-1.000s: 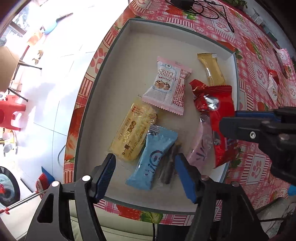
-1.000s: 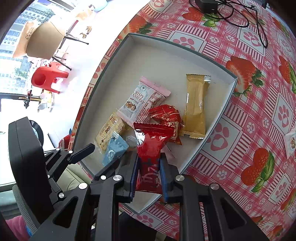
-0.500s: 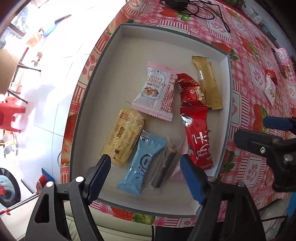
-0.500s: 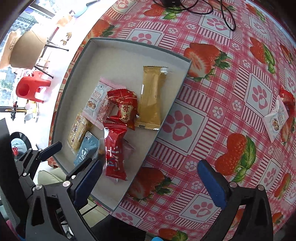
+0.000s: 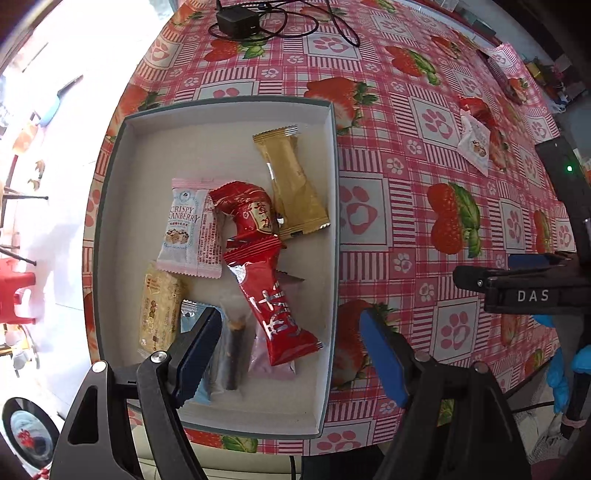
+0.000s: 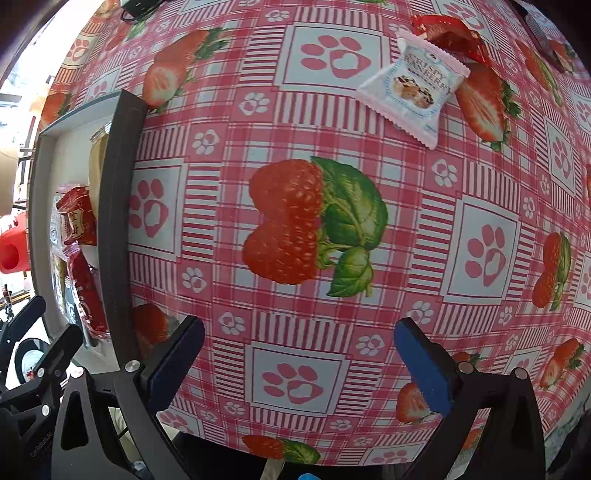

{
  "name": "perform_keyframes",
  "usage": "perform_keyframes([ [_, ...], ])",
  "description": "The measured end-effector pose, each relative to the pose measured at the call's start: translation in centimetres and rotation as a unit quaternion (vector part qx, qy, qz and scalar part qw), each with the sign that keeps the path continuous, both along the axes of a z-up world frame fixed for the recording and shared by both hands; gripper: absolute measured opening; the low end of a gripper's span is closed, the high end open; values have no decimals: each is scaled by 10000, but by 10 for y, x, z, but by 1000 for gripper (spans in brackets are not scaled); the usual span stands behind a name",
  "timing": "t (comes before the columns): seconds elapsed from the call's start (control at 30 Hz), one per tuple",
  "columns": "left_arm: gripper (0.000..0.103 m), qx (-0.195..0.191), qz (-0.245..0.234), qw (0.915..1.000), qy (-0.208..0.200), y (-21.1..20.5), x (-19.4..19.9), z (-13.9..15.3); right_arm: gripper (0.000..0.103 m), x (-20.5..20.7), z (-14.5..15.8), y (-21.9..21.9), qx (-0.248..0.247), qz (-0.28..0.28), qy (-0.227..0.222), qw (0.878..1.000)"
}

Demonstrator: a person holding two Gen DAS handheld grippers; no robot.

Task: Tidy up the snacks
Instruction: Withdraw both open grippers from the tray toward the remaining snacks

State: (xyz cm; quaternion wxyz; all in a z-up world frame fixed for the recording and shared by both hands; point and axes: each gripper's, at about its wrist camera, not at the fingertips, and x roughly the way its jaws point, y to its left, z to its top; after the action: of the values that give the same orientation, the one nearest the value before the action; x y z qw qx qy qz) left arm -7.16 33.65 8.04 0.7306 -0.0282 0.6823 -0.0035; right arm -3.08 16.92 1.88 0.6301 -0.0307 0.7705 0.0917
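Note:
A grey box [image 5: 334, 206] on the strawberry tablecloth holds several snack packets: a long red one [image 5: 275, 306], a crumpled red one [image 5: 247, 212], a gold one [image 5: 291, 184], a pink-white cranberry one [image 5: 190, 229], a yellow one [image 5: 159, 310]. My left gripper [image 5: 291, 354] is open and empty above the box's near end. My right gripper [image 6: 299, 369] is open and empty over bare tablecloth, right of the box [image 6: 118, 206]. A loose cranberry packet [image 6: 413, 86] and a red packet [image 6: 447, 35] lie far ahead of it.
A black charger with cables [image 5: 240, 24] lies at the table's far side. The right gripper's body [image 5: 528, 291] shows at the right of the left wrist view. The table's near edge is just below both grippers. A red stool [image 5: 13, 291] stands on the floor at left.
My right gripper let go of the long red packet into the box, opened and swung right over the tablecloth. My left gripper drew back a little.

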Motion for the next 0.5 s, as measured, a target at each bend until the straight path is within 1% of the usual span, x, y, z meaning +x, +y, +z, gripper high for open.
perform_keyframes([
  [0.03,80,-21,-104,9999,10,-9,5,1,103,-2,-2,-12,-52,-76,22,10000],
  [0.07,80,-43,-205,9998,23,-9,9,-1,103,-4,-4,-24,-100,-163,41,9998],
  [0.23,80,-62,-694,9976,26,-50,27,2,103,-15,-12,-96,-336,-642,108,9973],
  [0.37,80,-76,-937,9956,-1,-78,46,5,103,-27,-16,-147,-537,-958,129,9939],
  [0.5,80,-16,-1161,9932,-91,-107,72,7,103,-41,-17,-194,-614,-1111,167,9918],
])
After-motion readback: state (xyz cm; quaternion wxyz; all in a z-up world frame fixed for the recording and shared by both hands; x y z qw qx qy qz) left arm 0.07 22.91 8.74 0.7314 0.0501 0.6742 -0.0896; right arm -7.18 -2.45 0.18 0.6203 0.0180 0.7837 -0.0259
